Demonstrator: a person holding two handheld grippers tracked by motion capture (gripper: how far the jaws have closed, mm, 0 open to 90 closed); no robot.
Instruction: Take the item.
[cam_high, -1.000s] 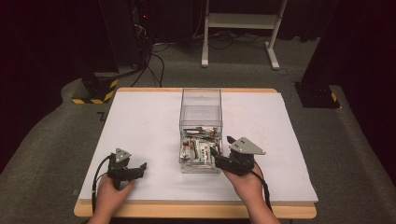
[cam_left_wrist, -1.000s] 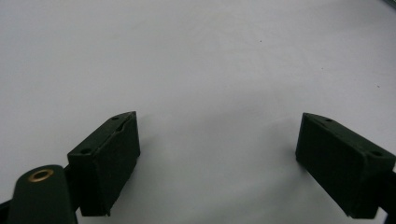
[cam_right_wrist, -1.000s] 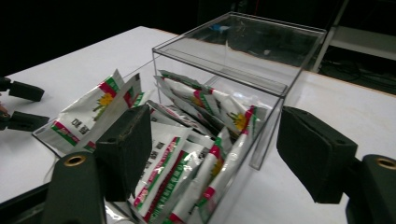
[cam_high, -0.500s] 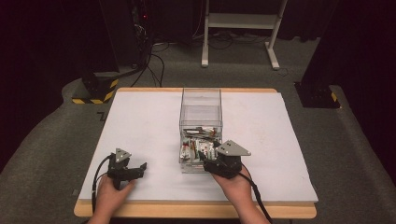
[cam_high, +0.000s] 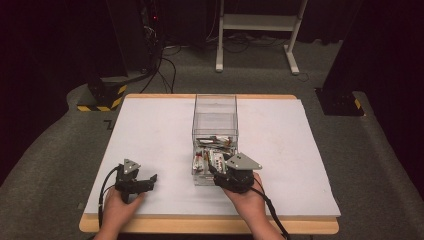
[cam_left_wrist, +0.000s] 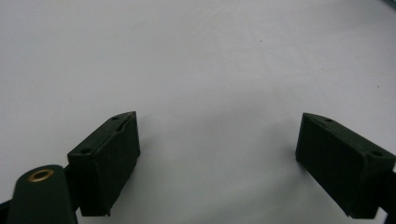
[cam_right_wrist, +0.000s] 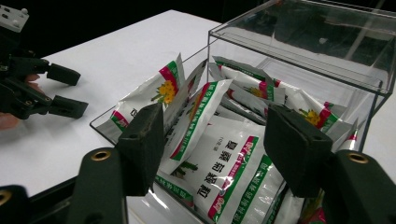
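Note:
A clear plastic box (cam_high: 215, 107) stands mid-table, its near end open on top and packed with several white sachets (cam_high: 212, 157) printed in green and pink. My right gripper (cam_high: 217, 172) reaches into that near end. In the right gripper view its jaws (cam_right_wrist: 215, 135) straddle the upright sachets (cam_right_wrist: 224, 158); they have just been closing, and a gap still shows beside the right pad. My left gripper (cam_high: 150, 181) rests on the white table sheet at the front left, open, with nothing between its jaws (cam_left_wrist: 219, 154).
White sheet (cam_high: 160, 130) covers the wooden table. The box's far half has a clear lid (cam_right_wrist: 299, 60). The left gripper (cam_right_wrist: 65, 88) shows far off in the right gripper view. Beyond the table lie floor cables, a yellow-black base (cam_high: 102, 97) and a white stand (cam_high: 255, 22).
The right hand has slid left from beside the box to its near end, bringing the jaws over the sachets. The left hand has stayed put.

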